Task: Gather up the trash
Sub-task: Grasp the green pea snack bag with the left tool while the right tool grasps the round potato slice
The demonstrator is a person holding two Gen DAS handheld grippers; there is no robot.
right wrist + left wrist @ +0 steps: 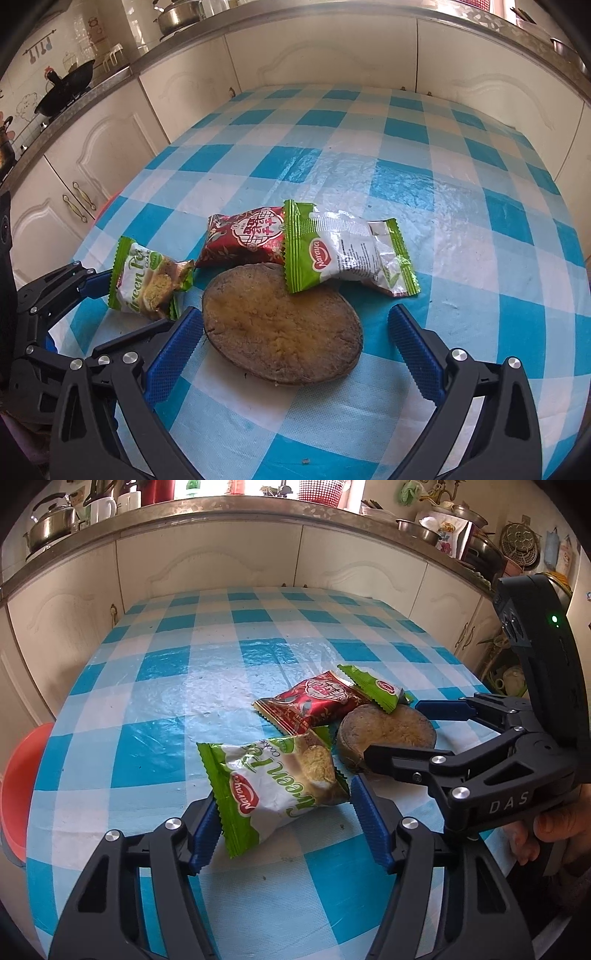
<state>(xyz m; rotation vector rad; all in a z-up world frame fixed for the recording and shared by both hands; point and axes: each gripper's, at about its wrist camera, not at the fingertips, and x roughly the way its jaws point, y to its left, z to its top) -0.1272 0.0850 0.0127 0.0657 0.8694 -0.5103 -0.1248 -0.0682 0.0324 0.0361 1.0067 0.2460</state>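
Note:
A green-and-white cookie wrapper [280, 794] lies between the open fingers of my left gripper [288, 827]; it also shows in the right wrist view [147, 280]. A red wrapper [314, 705] [243, 240] and a second green-and-white wrapper [373, 688] [347, 251] lie behind it. A brown round cake-like disc [384, 731] [280, 325] lies flat between the open fingers of my right gripper [295, 350], which shows from the side in the left wrist view [399, 734]. Neither gripper holds anything.
All lies on a table with a blue-and-white checked cloth [221, 657] [424, 155]. An orange-red bin [18, 786] stands below the table's left edge. Cream cabinets [221, 561] and a worktop with pots [51, 524] lie behind.

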